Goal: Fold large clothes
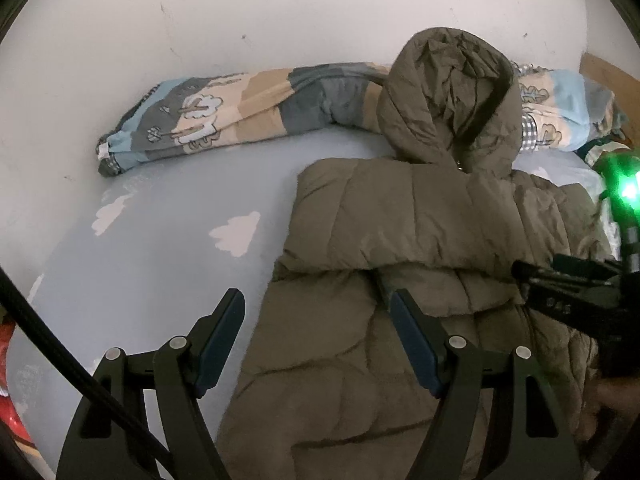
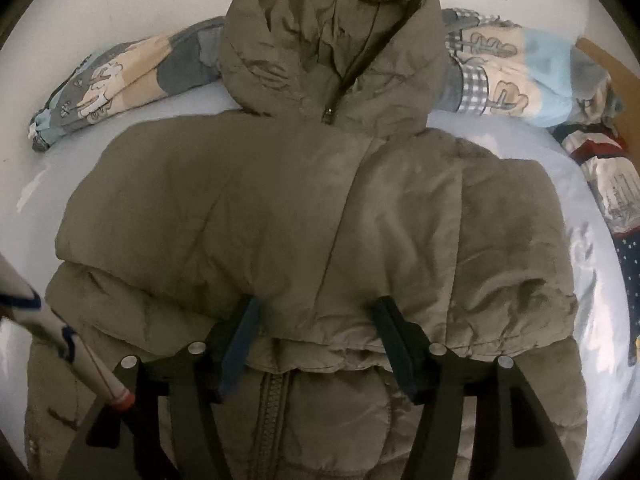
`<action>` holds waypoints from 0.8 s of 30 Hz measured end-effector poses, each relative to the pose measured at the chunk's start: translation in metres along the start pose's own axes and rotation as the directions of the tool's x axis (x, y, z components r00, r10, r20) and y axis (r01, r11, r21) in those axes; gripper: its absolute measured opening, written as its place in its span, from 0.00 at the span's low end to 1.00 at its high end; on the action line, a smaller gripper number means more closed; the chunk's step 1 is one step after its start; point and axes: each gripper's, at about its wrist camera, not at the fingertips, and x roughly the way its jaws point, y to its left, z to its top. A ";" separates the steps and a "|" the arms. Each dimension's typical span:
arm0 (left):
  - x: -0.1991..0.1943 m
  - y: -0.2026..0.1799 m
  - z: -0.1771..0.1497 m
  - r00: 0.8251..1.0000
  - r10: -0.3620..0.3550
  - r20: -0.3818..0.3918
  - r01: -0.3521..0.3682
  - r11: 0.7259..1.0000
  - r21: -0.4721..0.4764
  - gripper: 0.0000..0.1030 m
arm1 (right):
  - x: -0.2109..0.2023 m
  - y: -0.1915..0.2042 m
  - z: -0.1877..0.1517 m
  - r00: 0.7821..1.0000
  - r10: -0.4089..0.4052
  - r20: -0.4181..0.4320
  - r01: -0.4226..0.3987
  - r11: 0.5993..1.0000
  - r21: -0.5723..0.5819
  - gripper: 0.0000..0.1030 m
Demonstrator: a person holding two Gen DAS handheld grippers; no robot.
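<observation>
Your olive hooded puffer jacket [image 2: 304, 208] lies zipper-up on the blue sheet [image 1: 160, 240], hood at twelve o'clock, both sleeves folded across the chest. Right gripper [image 2: 316, 336] straddles the cuffs, seemingly released; left gripper [image 1: 316, 344] hangs open, empty. Next, lift the hem toward the hood.

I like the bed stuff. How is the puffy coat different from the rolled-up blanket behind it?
The puffy coat is plain olive-brown; the rolled-up blanket has cartoon tree pictures in blue, grey and beige. The coat lies spread in the middle with its sleeves folded in; the blanket is a long roll against the wall. Both rest on the blue bedsheet.
</observation>
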 end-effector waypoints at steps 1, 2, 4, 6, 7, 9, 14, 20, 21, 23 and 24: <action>0.000 -0.001 -0.001 1.000 -0.002 -0.002 0.002 1.000 0.002 0.72 | -0.003 -0.001 0.001 1.000 0.006 0.005 -0.006 1.000 0.005 0.64; 0.001 -0.003 -0.002 1.000 -0.003 -0.006 0.003 1.000 0.006 0.72 | -0.010 -0.003 0.000 1.000 0.018 0.022 -0.019 1.000 0.016 0.64; 0.000 -0.006 -0.003 1.000 -0.004 -0.012 0.004 1.000 0.012 0.72 | -0.019 -0.004 -0.005 0.999 0.026 0.029 -0.027 1.000 0.014 0.64; -0.005 -0.008 -0.003 1.000 -0.003 -0.008 0.003 1.000 0.018 0.72 | -0.028 -0.007 -0.015 0.999 0.035 0.021 -0.036 0.999 0.006 0.64; -0.009 -0.009 -0.003 1.000 0.000 -0.001 0.000 1.000 0.020 0.72 | -0.034 -0.011 -0.021 0.999 0.048 0.022 -0.048 0.999 0.010 0.64; -0.018 -0.009 -0.004 1.000 0.001 0.014 -0.001 1.000 0.023 0.72 | -0.051 -0.024 -0.035 0.997 0.077 0.027 -0.078 0.996 0.031 0.64; -0.041 -0.001 -0.011 1.000 0.000 0.032 0.000 1.000 0.024 0.72 | -0.106 -0.076 -0.086 0.992 0.114 0.056 -0.120 0.985 0.126 0.67; -0.074 0.023 -0.042 0.999 -0.052 -0.009 0.052 0.998 -0.025 0.72 | -0.177 -0.169 -0.162 0.993 0.065 0.099 -0.093 0.943 0.319 0.68; -0.083 0.030 -0.050 0.998 -0.062 -0.017 0.061 0.997 -0.045 0.72 | -0.186 -0.180 -0.175 0.993 0.056 0.101 -0.088 0.937 0.338 0.68; -0.099 0.043 -0.064 0.995 -0.091 -0.026 0.088 0.992 -0.095 0.73 | -0.200 -0.199 -0.196 0.993 0.051 0.107 -0.088 0.924 0.373 0.69; -0.108 0.053 -0.076 0.994 -0.107 -0.033 0.102 0.986 -0.129 0.78 | -0.208 -0.213 -0.213 0.992 0.054 0.112 -0.095 0.909 0.406 0.69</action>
